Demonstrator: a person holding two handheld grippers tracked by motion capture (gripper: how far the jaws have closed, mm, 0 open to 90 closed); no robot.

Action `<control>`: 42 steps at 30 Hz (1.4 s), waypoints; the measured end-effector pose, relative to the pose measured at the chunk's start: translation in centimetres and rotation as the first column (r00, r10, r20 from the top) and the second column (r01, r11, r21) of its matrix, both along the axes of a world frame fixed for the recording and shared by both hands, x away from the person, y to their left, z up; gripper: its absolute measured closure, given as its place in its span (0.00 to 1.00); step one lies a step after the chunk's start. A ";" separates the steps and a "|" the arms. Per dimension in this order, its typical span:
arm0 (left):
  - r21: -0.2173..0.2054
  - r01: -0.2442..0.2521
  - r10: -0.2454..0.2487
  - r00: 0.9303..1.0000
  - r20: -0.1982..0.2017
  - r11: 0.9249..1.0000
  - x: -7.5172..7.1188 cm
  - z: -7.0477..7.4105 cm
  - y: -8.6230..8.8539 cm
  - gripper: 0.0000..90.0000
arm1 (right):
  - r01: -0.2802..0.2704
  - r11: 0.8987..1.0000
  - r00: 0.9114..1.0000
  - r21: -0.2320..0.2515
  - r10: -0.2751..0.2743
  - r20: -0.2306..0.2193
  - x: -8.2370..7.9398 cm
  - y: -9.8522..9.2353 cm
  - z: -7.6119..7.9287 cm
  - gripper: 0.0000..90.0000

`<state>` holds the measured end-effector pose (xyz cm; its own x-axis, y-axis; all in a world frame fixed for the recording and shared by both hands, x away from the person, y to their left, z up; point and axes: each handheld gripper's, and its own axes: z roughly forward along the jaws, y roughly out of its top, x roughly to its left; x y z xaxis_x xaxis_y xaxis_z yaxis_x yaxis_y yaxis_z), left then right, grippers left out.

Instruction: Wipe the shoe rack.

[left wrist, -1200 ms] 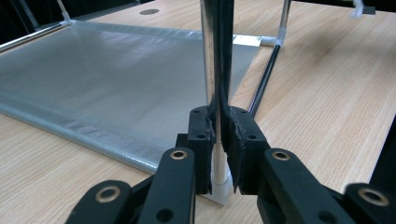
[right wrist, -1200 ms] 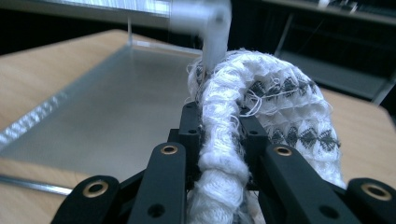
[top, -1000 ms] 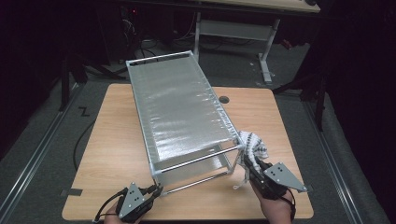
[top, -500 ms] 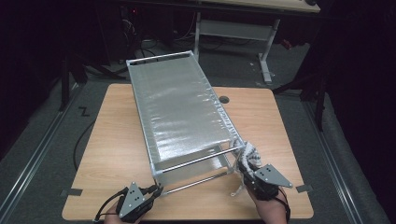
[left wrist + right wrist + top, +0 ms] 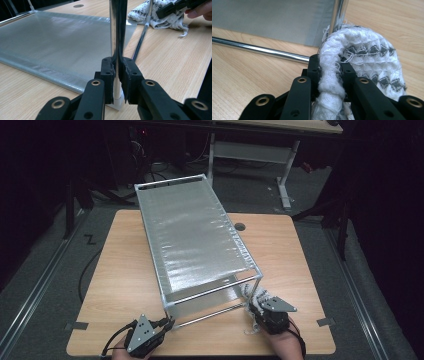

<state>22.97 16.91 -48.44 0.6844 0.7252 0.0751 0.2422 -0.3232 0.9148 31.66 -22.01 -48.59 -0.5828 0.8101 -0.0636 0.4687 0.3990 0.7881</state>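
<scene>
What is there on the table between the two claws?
In the high view, a shiny bottom rail of the metal rack spans most of the stretch between the left claw and the right claw; bare wooden table lies beneath it.

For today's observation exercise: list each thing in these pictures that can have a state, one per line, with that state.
Left gripper: shut on the rack's upright front post.
Right gripper: shut on the cloth.
Cloth: bunched, low against the rack's other front post.
Rack: standing upright on the table, shelf bare.
</scene>
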 end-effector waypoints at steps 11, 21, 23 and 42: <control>-0.069 0.010 -0.012 1.000 -0.026 0.998 0.3 -0.2 -1.0 0.89 | 0.104 0.994 0.988 0.044 -0.109 0.110 -1.2 -2.3 2.0 0.83; -0.006 0.092 -0.092 0.996 -0.003 0.996 2.0 0.0 -2.4 0.89 | 0.257 0.966 0.957 0.020 -0.257 0.137 -3.6 -7.1 2.3 0.82; -0.005 0.106 -0.106 0.994 -0.004 0.994 2.2 0.1 -2.8 0.89 | 0.286 0.958 0.949 0.012 -0.285 0.133 -3.8 -7.9 2.0 0.82; -0.047 0.111 -0.111 0.994 -0.014 0.993 2.2 -0.1 -3.6 0.89 | 0.296 0.955 0.953 0.013 -0.296 0.061 -3.7 -8.4 1.5 0.51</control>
<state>25.15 13.35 -48.53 0.7617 0.6472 0.0315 0.2221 -0.3065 0.9256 28.01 -30.44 -47.07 -0.3120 0.9460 -0.0884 0.5163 0.2469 0.8201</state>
